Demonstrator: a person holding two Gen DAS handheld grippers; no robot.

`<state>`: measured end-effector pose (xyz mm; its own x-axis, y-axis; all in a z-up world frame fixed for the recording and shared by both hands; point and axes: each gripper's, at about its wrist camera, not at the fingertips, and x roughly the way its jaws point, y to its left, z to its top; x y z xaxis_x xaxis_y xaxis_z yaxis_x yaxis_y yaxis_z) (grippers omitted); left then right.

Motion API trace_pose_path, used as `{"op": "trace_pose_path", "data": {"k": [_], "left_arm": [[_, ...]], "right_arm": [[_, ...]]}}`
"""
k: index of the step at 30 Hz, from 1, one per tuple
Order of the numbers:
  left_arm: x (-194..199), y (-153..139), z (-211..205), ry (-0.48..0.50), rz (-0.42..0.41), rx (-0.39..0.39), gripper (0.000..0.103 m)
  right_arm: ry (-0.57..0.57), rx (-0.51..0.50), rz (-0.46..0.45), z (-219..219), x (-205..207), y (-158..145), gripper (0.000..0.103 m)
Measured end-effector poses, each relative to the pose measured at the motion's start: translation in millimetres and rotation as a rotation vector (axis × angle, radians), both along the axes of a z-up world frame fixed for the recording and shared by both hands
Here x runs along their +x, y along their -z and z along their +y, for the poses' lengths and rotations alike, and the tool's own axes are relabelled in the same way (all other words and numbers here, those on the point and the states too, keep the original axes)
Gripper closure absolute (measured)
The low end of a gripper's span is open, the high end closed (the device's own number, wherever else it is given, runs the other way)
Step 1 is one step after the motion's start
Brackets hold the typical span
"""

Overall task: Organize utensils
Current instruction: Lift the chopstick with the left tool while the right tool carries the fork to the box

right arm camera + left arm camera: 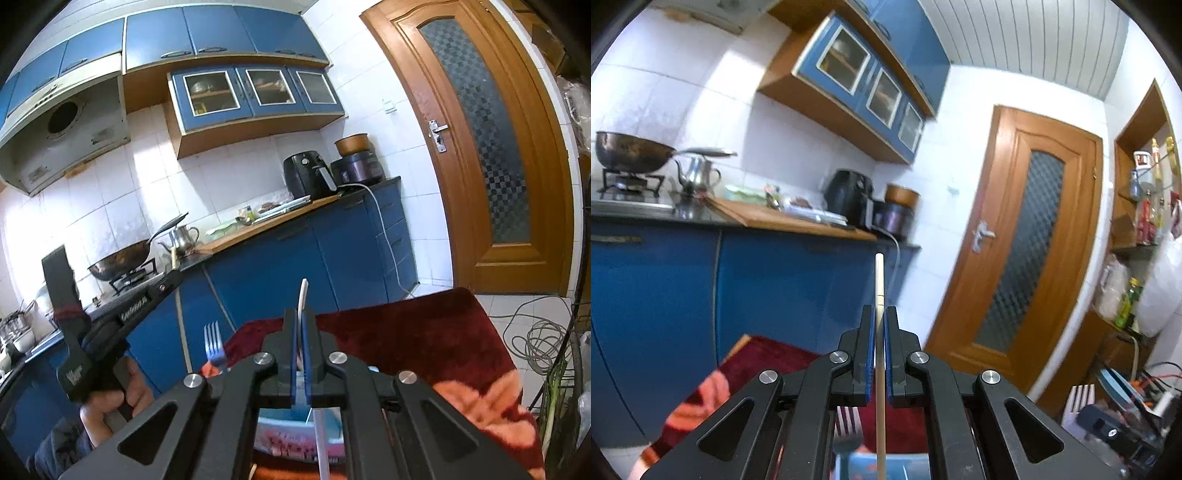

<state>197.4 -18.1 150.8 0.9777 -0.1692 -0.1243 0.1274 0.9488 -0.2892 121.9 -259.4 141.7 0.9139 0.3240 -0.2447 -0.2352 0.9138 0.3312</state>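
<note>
My left gripper (880, 314) is shut on a pale wooden chopstick (879, 280) that stands upright between the blue pads and runs down past the bottom edge. Behind the fingers a silver fork (848, 424) stands in a blue holder (886, 467). My right gripper (300, 317) is shut on a thin white utensil (303, 295), upright, its lower part showing under the fingers. In the right wrist view the fork (214, 345) stands up at the left, the holder (295, 435) lies below the fingers, and the left gripper's body (110, 325) is held in a hand.
A dark red cloth (424, 332) covers the table. Blue kitchen cabinets (775, 288), a counter with wok (631, 151), kettle and air fryer (306, 177) stand behind. A wooden door (1027, 236) is to the right, cables (543, 343) lie on the floor.
</note>
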Motion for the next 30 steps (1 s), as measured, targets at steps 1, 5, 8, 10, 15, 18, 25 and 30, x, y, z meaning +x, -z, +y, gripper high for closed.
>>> {"op": "trace_pose_path", "data": {"k": [1,5,8,10,15,18,25,30], "left_arm": [[1.2,0.5,0.1,-0.010,-0.011,0.005,0.099],[6.1,5.9,-4.0,-0.060,-0.064,0.032,0.099],[11.6,9.8,-5.6,-0.076,-0.082,0.031,0.099],[14.9,14.3,-7.4,-0.084,-0.086,0.035,0.099],[25.3,34.2,-9.6,-0.090,-0.046,0.042,0.099],[29.7,43.0,-8.1,-0.073,-0.001,0.040,0.099],[20.2,47.1,-3.5,-0.067,0.011,0.043,0.099],[14.0,47.7,-2.1,-0.093,0.002,0.032,0.099]], "right_arm": [[0.008,-0.003,-0.010,-0.5,2.4,-0.3,0.099],[0.038,-0.017,-0.046,0.0,12.9,-0.8,0.098],[0.047,-0.024,-0.060,0.4,21.8,0.3,0.099],[0.056,-0.027,-0.069,1.3,27.8,3.5,0.098],[0.052,-0.027,-0.067,0.5,40.3,15.8,0.098],[0.060,-0.051,-0.078,2.6,41.6,23.0,0.097],[0.087,-0.070,-0.120,4.1,41.5,17.1,0.097],[0.073,-0.092,-0.092,7.4,45.4,23.2,0.097]]}}
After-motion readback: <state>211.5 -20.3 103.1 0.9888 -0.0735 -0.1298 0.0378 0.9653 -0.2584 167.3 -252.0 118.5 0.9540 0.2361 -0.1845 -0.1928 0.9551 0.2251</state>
